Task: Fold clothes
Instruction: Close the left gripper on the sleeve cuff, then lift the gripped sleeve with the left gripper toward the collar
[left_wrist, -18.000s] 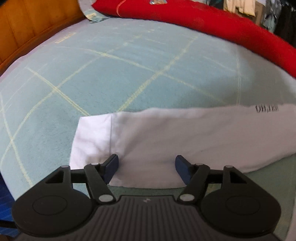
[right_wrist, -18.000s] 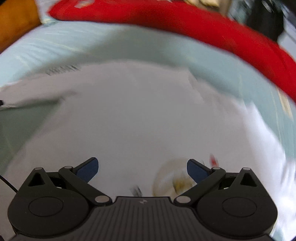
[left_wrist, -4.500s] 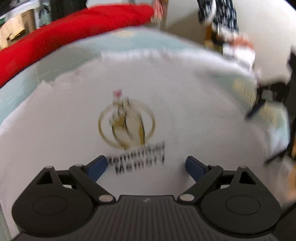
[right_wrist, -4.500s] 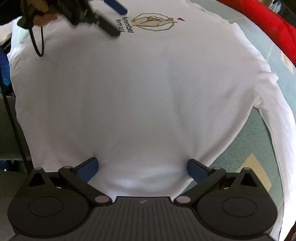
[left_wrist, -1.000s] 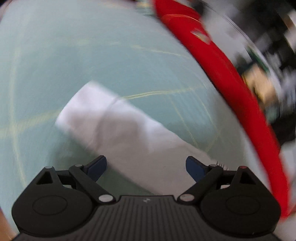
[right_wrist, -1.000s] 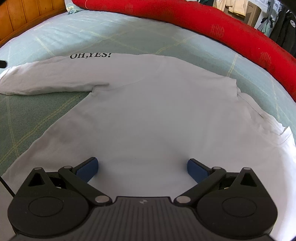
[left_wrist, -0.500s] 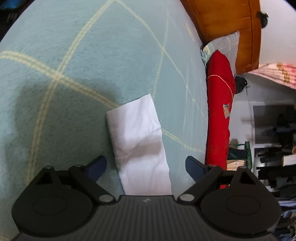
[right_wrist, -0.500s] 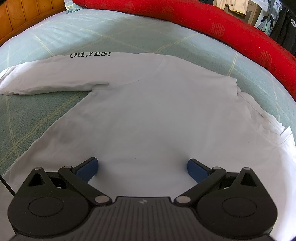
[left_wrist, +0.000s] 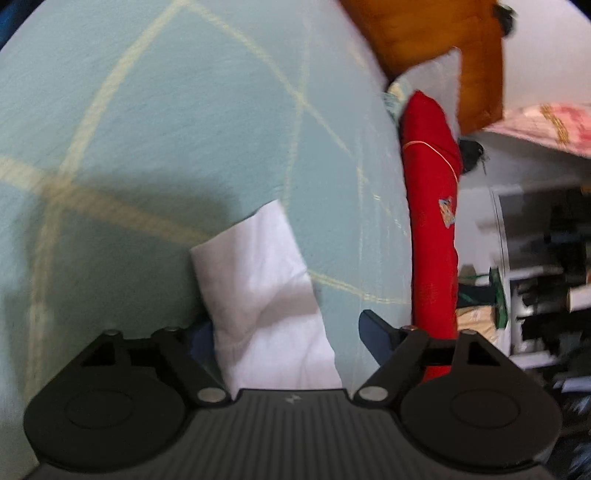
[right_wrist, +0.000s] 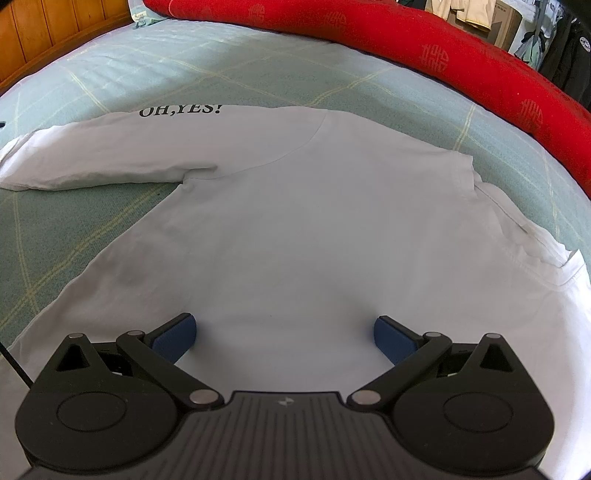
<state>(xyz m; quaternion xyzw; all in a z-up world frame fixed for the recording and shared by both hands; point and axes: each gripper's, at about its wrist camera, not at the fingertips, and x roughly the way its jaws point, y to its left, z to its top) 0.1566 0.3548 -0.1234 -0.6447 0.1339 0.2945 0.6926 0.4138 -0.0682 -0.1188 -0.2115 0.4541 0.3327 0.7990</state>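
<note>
Brought closer within the last half second, the sleeve cuff (left_wrist: 258, 273) is now seen between the spread fingers of the left gripper (left_wrist: 284, 332), not yet clamped. Beyond the cuff, a red bolster (left_wrist: 432, 221) is seen. The shirt (right_wrist: 295, 221) is laid flat on the bedsheet (right_wrist: 184, 70), unmoved, under the right gripper (right_wrist: 284, 339), held apart. A sleeve fold is judged imminent.

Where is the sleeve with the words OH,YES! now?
In the right wrist view, the sleeve lies flat at upper left on the bedsheet, below the red bolster.
</note>
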